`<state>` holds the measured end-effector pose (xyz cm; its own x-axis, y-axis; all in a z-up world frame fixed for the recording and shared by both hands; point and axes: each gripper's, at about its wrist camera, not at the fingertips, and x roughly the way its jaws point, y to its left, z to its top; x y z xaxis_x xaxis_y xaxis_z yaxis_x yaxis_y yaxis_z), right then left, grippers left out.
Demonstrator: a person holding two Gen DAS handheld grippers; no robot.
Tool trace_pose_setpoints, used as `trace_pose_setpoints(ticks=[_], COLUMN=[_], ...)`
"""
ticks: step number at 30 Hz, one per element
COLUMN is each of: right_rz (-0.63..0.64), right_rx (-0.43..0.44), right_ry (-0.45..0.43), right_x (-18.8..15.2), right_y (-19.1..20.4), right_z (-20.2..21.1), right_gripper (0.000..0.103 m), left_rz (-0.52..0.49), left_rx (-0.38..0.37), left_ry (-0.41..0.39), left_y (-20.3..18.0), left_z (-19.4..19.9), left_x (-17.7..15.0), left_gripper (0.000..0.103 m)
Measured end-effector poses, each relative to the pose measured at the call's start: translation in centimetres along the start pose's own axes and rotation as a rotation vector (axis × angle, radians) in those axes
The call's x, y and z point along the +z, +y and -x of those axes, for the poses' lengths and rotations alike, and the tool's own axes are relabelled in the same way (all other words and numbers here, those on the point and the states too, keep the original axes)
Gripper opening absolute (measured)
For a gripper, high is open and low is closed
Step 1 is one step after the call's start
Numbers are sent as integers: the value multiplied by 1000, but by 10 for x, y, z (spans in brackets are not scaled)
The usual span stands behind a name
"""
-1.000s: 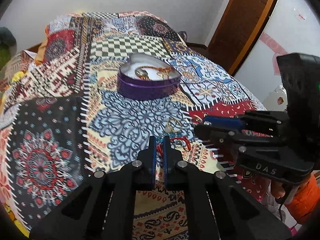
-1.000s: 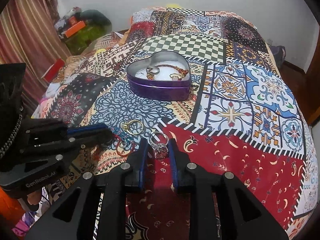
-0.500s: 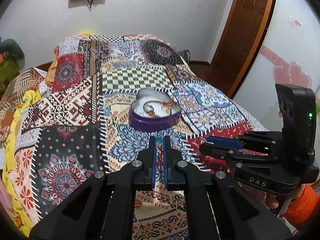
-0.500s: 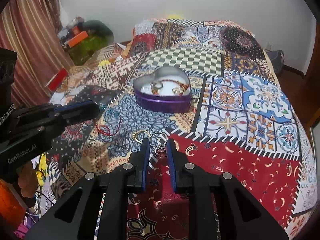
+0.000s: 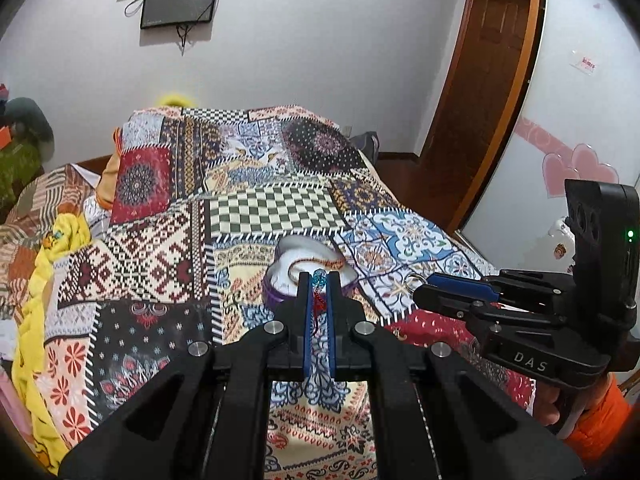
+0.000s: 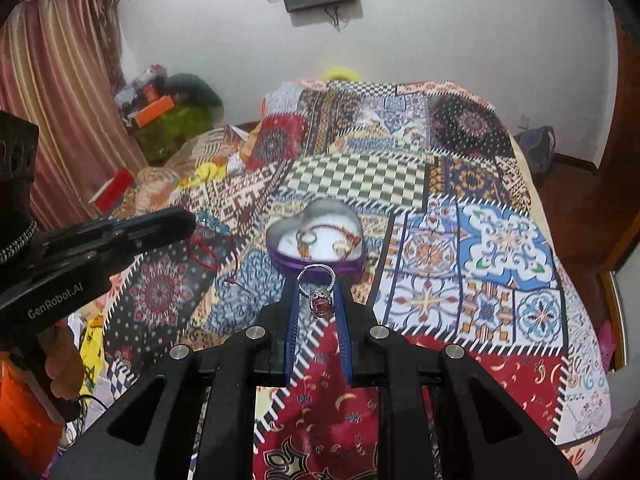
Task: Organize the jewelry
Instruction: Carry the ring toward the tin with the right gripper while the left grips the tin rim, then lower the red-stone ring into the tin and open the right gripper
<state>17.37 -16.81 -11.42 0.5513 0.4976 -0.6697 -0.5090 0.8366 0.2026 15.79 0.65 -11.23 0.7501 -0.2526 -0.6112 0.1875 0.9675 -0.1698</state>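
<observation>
Jewelry hangs from both tools above the bed. From the left wrist, the left tool (image 5: pixel 319 280) is clamped on a red string bracelet (image 5: pixel 318 298) with blue beads, held up in front of the purple heart tin (image 5: pixel 276 294) near the middle of the bed (image 5: pixel 160 248). From the right wrist, the right tool (image 6: pixel 317 292) is clamped on a silver ring (image 6: pixel 318 286) with a red stone, just in front of the tin, which holds more jewelry.
</observation>
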Motion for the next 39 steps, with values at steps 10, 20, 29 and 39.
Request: trace_pose_setpoints(ticks=[10, 20, 29, 39], right_rz=[-4, 10, -5, 12], right_rx=[1, -2, 8, 5], right_ry=[-41, -35, -23, 16], right_x=[18, 31, 40, 41], right_y=[-5, -11, -17, -19], right_z=[-2, -22, -42, -65], right_gripper=[16, 16, 16, 16], left_rz=[1, 12, 28, 37], left_rx=[6, 1, -22, -28], left_ry=[-28, -54, -50, -28], left_y=[1, 10, 17, 23], left_z=[-10, -25, -45, -71], left_x=[16, 35, 46, 48], left_gripper=[5, 4, 4, 5])
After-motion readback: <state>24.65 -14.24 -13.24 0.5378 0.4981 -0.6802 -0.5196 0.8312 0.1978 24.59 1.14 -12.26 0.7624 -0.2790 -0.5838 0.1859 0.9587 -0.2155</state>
